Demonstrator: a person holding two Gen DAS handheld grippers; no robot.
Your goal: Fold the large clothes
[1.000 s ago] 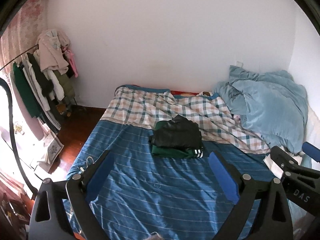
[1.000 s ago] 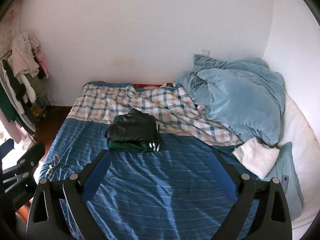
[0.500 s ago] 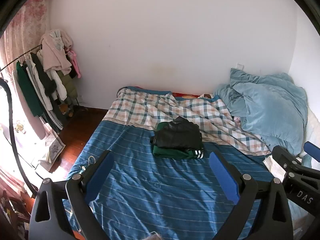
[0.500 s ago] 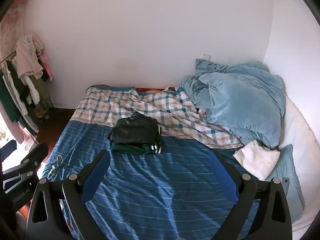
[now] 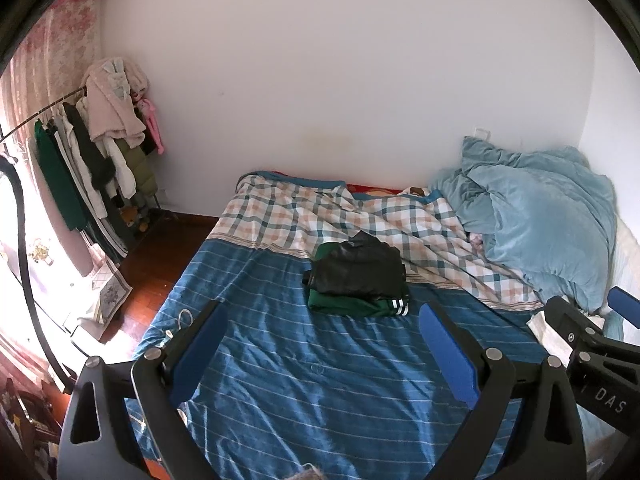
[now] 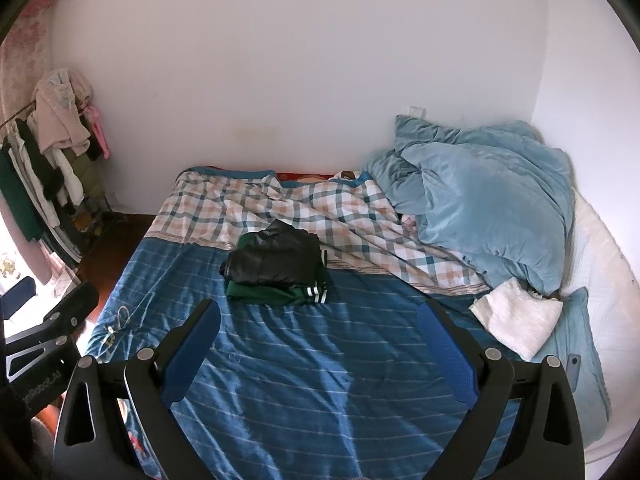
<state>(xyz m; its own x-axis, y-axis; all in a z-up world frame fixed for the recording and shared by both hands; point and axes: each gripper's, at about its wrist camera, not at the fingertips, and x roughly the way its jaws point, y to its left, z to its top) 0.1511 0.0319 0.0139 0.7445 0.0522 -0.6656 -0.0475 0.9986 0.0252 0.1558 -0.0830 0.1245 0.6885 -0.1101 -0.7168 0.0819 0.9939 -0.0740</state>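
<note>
Folded clothes (image 5: 358, 280) sit on striped bed (image 5: 320, 380); both tongs (image 5: 326, 346) (image 6: 320, 344) gape, empty.

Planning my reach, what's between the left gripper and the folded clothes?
Only bare striped blue bedcover separates the left gripper from the folded clothes, as the left wrist view shows.

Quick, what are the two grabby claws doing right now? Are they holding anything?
Left gripper: open, holding nothing, above the blue bedspread.
Right gripper: open, holding nothing, above the same bedspread.
</note>
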